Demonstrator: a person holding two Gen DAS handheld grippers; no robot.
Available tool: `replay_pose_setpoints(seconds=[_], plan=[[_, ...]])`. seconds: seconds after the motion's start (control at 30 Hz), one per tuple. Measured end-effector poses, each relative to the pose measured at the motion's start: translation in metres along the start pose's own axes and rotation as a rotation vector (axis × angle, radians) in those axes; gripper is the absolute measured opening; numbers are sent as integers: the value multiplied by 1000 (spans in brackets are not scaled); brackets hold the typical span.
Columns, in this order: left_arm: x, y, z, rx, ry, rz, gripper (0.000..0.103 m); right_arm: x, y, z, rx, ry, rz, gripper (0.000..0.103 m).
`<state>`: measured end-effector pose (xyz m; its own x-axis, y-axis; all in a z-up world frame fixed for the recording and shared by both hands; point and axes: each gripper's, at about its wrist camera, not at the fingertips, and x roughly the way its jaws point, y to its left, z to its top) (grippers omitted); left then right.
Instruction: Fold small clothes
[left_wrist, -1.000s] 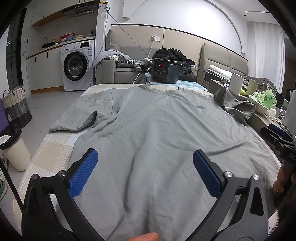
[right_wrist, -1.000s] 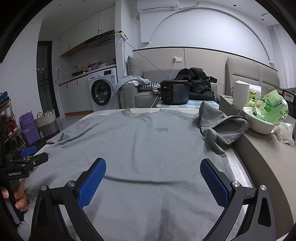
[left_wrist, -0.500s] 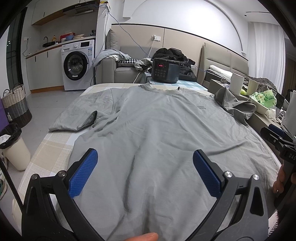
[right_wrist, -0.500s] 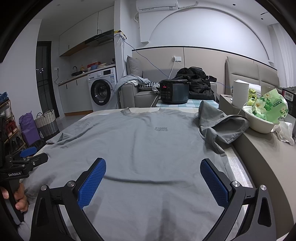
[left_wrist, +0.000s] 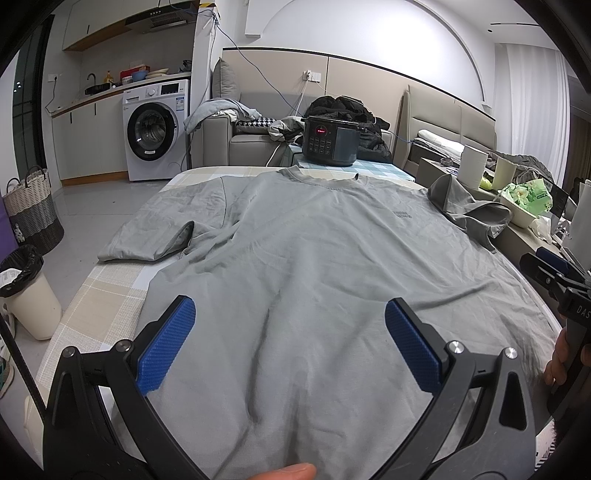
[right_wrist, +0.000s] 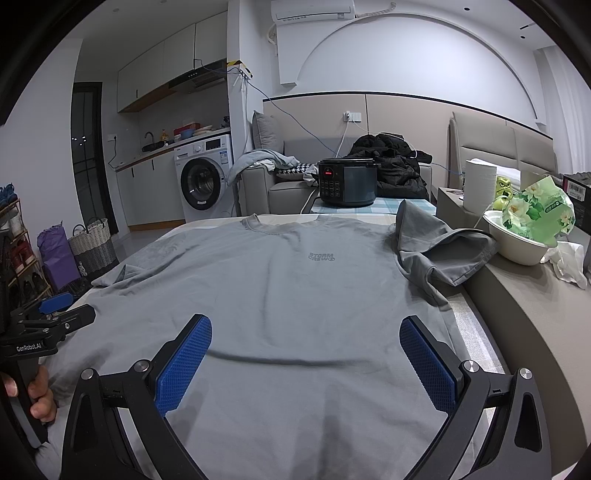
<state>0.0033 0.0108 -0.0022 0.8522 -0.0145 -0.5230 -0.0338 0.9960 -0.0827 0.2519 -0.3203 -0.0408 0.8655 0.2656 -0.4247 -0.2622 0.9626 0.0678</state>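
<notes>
- Grey T-shirt (left_wrist: 325, 266) lies spread face up on the bed (left_wrist: 107, 291), collar far, hem near; its right sleeve (right_wrist: 443, 254) is crumpled.
- Left hand-held gripper (left_wrist: 290, 339) and right hand-held gripper (right_wrist: 304, 354): jaws wide apart, empty, above the hem.
- Judged light, limp and wrinkle-prone; best pinched at hem corners or shoulder seams.
- Only the left view shows the flat left sleeve (left_wrist: 155, 236); only the right makes the chest print (right_wrist: 322, 257) readable.
</notes>
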Motion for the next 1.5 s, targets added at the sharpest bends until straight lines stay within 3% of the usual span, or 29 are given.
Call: replay_pose_setpoints(seconds=[0.4,0.53,0.67,0.83,1.0,1.13,1.23,1.5], plan=[[0,1,0,1,2,0,102,0,-1,0,4,3,0,103],[0,2,-5,9,4,-36,102,1,-7,-2,29,7,2,103],[-21,7,-1,54,-15,-31,102,-13,-12,0,10,33,-8,103],[-67,41,-1,1,-23,-49,102,-52,-24,-1,5,70,-15,103],[-102,79,-21,-20,34,-23,102,-101,-35,-20,-1,76,-41,103],[-121,93,-44,40,93,33,102,-139,-44,-44,-5,94,-130,103],[-134,104,-69,9,165,23,102,-161,-53,-61,45,101,-166,103],[-154,130,-128,-112,307,29,102,-173,-91,-92,219,195,-39,103]])
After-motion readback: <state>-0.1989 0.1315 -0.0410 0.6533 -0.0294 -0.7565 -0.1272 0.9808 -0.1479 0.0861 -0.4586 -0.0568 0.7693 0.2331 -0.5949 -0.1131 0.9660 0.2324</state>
